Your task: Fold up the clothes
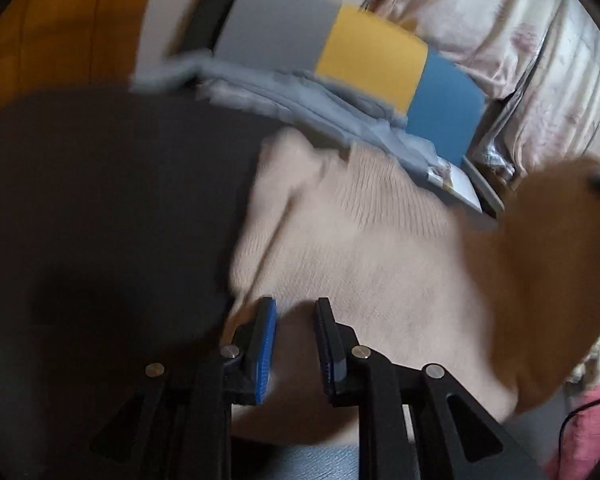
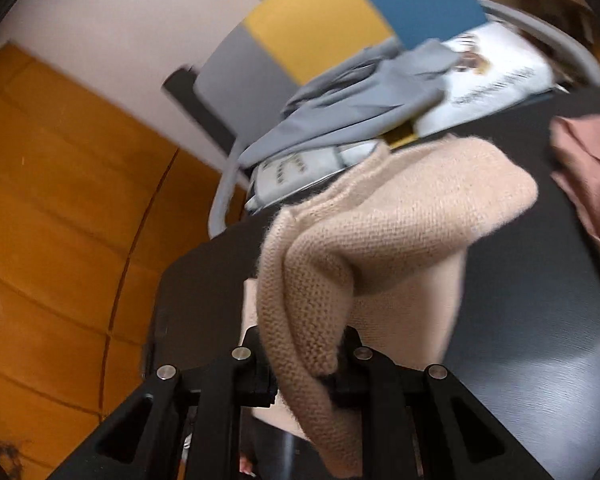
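A beige knit sweater [image 1: 363, 240] lies on a black table [image 1: 100, 200]. My left gripper [image 1: 296, 312] is open just above the sweater's near part, with nothing between its blue-padded fingers [image 1: 266, 344]. In the right wrist view my right gripper [image 2: 303, 344] is shut on a fold of the same beige sweater [image 2: 379, 232] and holds it lifted off the black table [image 2: 539, 320], so the knit drapes over the fingers and hides the fingertips.
A grey garment [image 1: 292, 100] lies over a grey, yellow and blue panel [image 1: 371, 60] at the table's far side. A white printed box [image 2: 495, 84] lies there too. A pink-brown cloth [image 2: 591, 184] lies at right. Wooden floor [image 2: 60, 200] lies beyond the table's left edge.
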